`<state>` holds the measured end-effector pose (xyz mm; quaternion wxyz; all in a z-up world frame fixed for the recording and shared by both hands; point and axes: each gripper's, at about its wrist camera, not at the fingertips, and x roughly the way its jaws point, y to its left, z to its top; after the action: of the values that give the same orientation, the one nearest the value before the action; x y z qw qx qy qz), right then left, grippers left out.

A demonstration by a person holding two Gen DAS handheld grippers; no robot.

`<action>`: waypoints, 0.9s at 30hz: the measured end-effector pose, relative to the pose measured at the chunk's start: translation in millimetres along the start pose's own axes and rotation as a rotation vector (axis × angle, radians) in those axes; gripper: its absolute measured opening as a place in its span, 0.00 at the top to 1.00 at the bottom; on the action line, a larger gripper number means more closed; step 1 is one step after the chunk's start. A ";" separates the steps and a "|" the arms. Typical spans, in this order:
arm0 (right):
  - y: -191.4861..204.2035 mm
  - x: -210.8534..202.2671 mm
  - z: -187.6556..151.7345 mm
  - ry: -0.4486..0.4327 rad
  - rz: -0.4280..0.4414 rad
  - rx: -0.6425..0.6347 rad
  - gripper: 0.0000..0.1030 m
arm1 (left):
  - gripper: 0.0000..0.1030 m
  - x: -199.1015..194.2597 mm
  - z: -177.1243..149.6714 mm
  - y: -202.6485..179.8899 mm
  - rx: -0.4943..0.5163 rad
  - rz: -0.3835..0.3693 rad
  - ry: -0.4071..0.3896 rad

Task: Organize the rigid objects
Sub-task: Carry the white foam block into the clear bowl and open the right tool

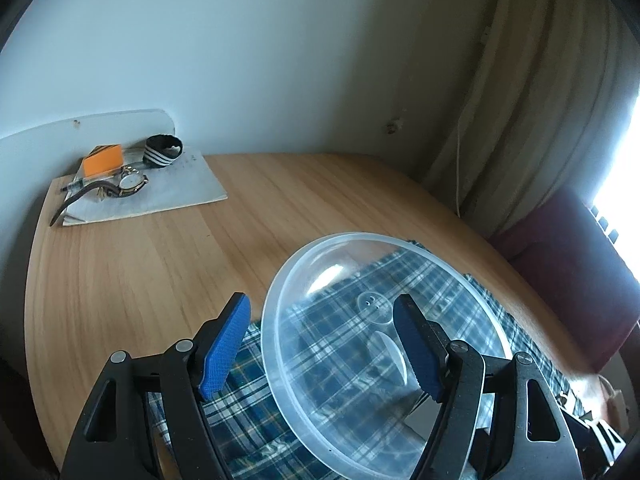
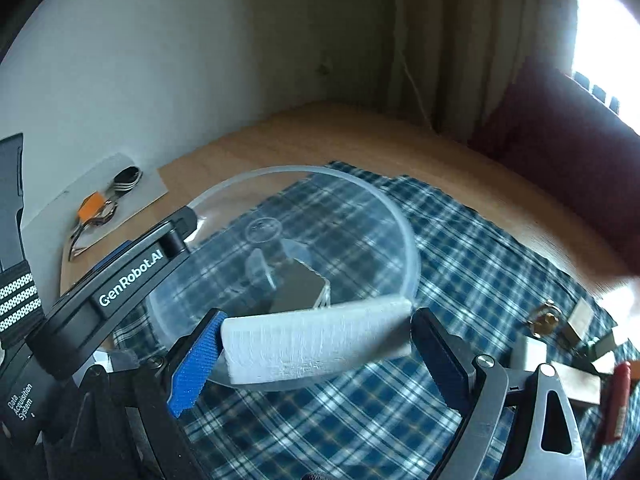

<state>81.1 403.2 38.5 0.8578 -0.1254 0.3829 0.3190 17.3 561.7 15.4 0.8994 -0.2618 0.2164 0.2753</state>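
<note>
A clear plastic bowl (image 1: 352, 264) (image 2: 404, 236) rests tilted on a blue checked cloth (image 2: 480, 248). My left gripper (image 1: 322, 344) is open, its jaws wide apart astride the bowl's left rim, the right finger inside the bowl. My right gripper (image 2: 316, 344) is shut on a white rectangular block (image 2: 316, 340), held level just above the bowl's near rim. A dark grey block (image 2: 300, 292) lies inside the bowl. In the right wrist view the left gripper's black body comes in from the left to the bowl's rim.
A wooden table (image 1: 160, 260) meets a wall at the back. A pale board (image 1: 180, 196) at its far left carries a watch (image 1: 130, 184), an orange block (image 1: 102, 160) and a striped band (image 1: 162, 152). Several small objects (image 2: 560, 352) lie on the cloth at right. A curtain (image 1: 540, 100) hangs behind.
</note>
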 end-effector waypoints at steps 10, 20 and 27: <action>-18.8 -9.1 -4.5 -0.025 0.002 0.053 0.08 | 0.22 1.8 -1.9 -4.7 0.026 -0.033 0.021; -53.3 -28.6 -26.8 -0.038 -0.033 0.166 0.08 | 0.13 -8.3 -16.8 -47.1 0.206 -0.199 0.057; -86.8 -35.3 -40.7 -0.027 -0.072 0.280 0.08 | 0.13 -19.6 -25.2 -66.6 0.283 -0.304 0.060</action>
<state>95.7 302.2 34.5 0.8829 -0.0141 0.4073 0.2332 36.9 492.0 29.9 0.9515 -0.1705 0.2375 0.0952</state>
